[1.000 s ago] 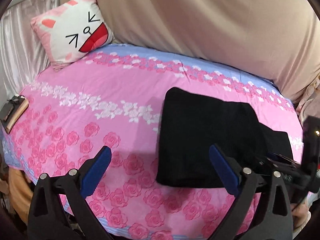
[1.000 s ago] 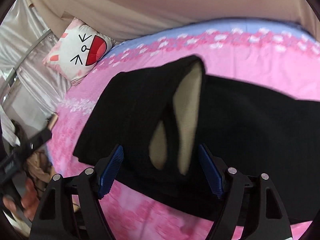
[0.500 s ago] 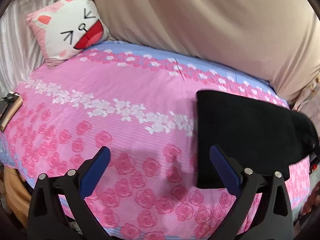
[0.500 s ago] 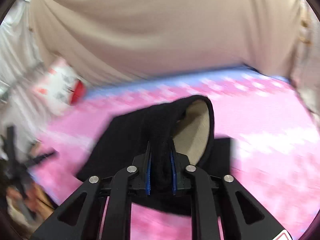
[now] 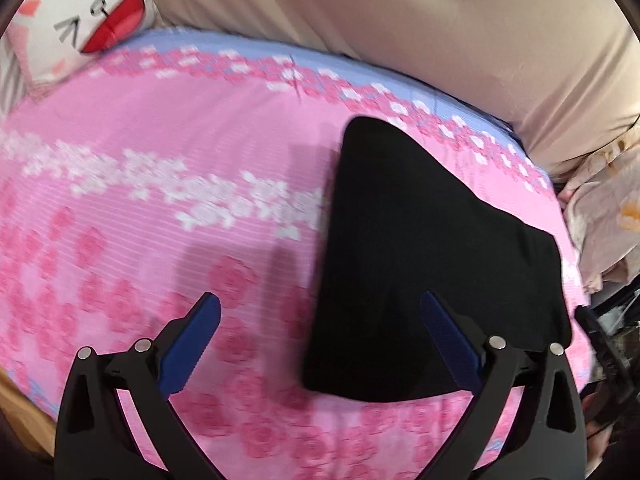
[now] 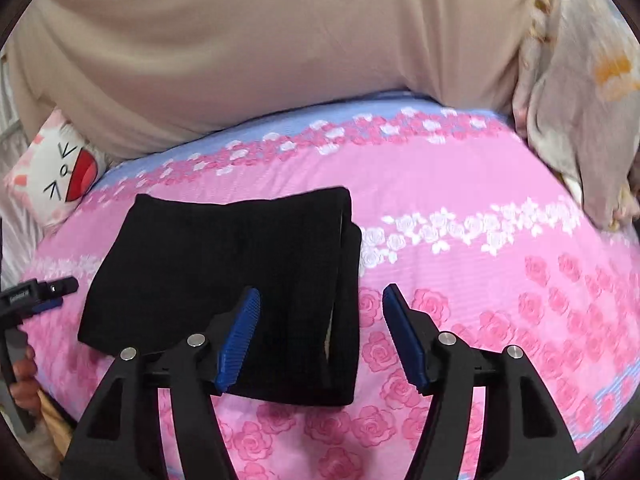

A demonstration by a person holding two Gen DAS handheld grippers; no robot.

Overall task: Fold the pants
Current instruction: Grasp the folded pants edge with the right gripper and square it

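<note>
Bed (image 6: 460, 184): one, in a pink rose sheet, filling the middle of both views.
Backdrop (image 6: 260, 48): one beige cloth, spanning the top of both frames.
Pants (image 6: 224, 280): one black pair, lying folded flat on the bed; left of centre in the right wrist view, right of centre in the left wrist view (image 5: 420, 260).
Pants axis: in the right wrist view the long side is running from lower left to upper right, with the stacked folded edges facing right.
Pillow (image 5: 80, 20): one, cartoon face, sitting at upper left.
Right gripper (image 6: 320, 336): its jaws are opening, hovering over the pants' right edge; the left pad is showing in front of the cloth, the right pad over bare sheet, neither pressing it.
Left gripper (image 5: 320, 344): its jaws are standing wide apart, gripping nothing; the pants' lower left corner is lying between the pads, under the right one.
</note>
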